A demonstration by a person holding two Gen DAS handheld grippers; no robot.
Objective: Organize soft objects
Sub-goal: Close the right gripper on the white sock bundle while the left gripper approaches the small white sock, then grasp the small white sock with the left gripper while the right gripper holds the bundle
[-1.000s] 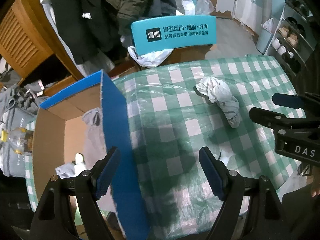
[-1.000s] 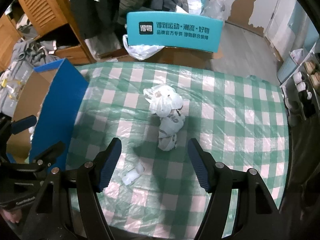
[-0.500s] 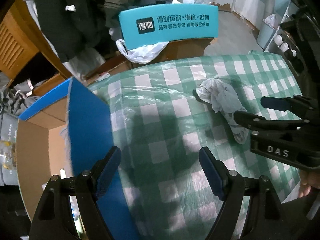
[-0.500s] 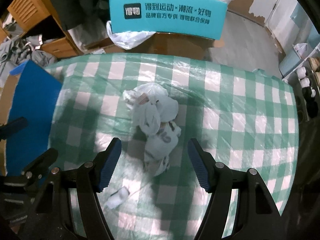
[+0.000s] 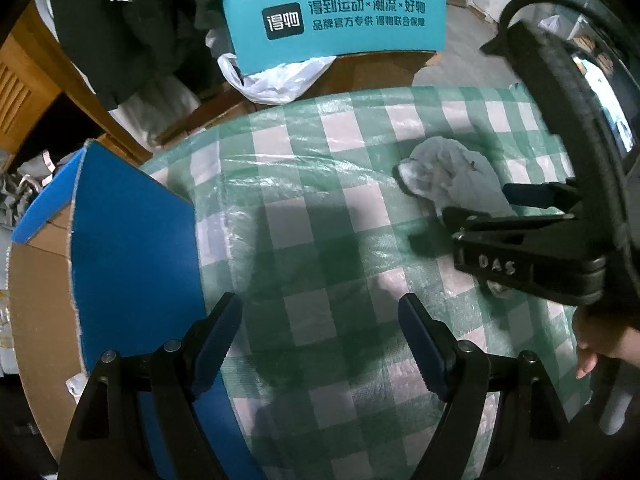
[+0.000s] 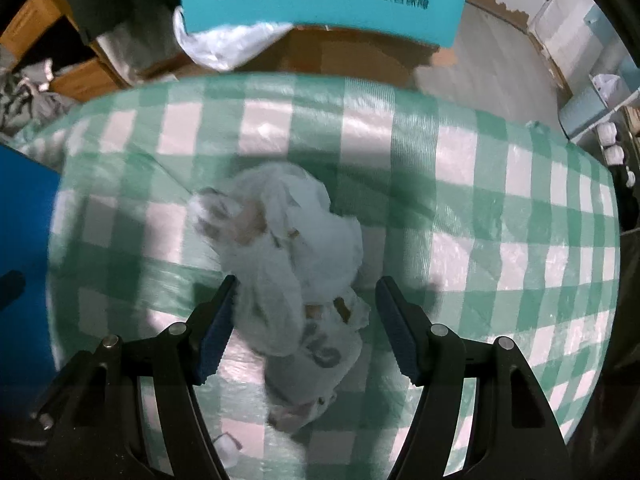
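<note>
A crumpled white cloth bundle (image 6: 292, 264) lies on the green checked tablecloth (image 6: 500, 240). My right gripper (image 6: 306, 316) is open, its jaws standing either side of the bundle's lower half, low over it. In the left wrist view the same bundle (image 5: 456, 180) is at the right, partly hidden by the right gripper (image 5: 484, 202). My left gripper (image 5: 320, 332) is open and empty above the cloth, beside the blue-sided cardboard box (image 5: 128, 264).
A teal chair back (image 5: 336, 20) with white lettering stands behind the table, a white plastic bag (image 5: 272, 80) under it. Dark clothes hang at the back left. A small white scrap (image 6: 228, 446) lies near the table's front edge.
My right gripper has moved forward and down until its jaws straddle the white bundle. My left gripper has shifted right, away from the box opening.
</note>
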